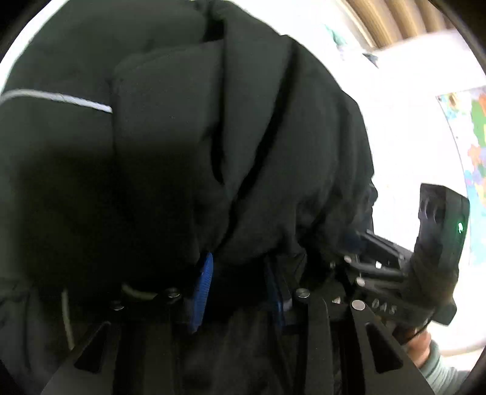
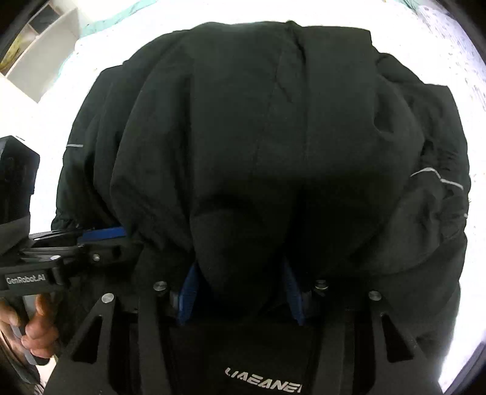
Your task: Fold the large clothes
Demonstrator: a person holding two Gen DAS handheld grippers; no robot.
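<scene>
A big black padded jacket (image 1: 188, 145) with thin grey reflective stripes fills the left wrist view and lies bunched over a white bed. My left gripper (image 1: 240, 285) is shut on a thick fold of it, blue pads (image 1: 202, 291) pressed into the cloth. In the right wrist view the same jacket (image 2: 273, 136) hangs forward in a doubled-over bundle. My right gripper (image 2: 240, 288) is shut on another thick fold near its lower edge. The right gripper body (image 1: 431, 258) shows at the right of the left wrist view, and the left gripper body (image 2: 60, 252) at the left of the right wrist view.
A white bedsheet (image 2: 440, 51) spreads around the jacket. A pale shelf unit (image 2: 42, 51) stands at the upper left. A colourful map or poster (image 1: 474, 145) lies at the right edge, near slatted wood (image 1: 404, 18). A hand (image 2: 33, 328) and a light sleeve (image 1: 440, 367) hold the handles.
</scene>
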